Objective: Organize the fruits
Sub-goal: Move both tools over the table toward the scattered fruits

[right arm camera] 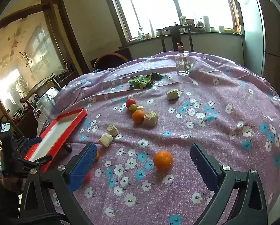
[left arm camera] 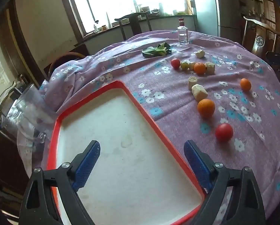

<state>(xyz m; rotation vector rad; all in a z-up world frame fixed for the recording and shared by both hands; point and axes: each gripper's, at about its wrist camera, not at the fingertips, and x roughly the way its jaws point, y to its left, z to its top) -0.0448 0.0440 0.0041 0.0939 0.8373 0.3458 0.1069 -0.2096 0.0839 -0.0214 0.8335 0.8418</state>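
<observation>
The left gripper hangs spread wide over the bare red tray, holding nothing. The right gripper, also spread and holding nothing, frames an orange on the tabletop. Beyond lie 2 tomatoes, more oranges and pale chunks.

Daylight floods in from the window behind the table — blown out to white, with haze around it. Fruit casts soft shadows toward the camera. Both views bow strongly at the edges (fisheye), with dark corners — focus stays fairly sharp.
</observation>
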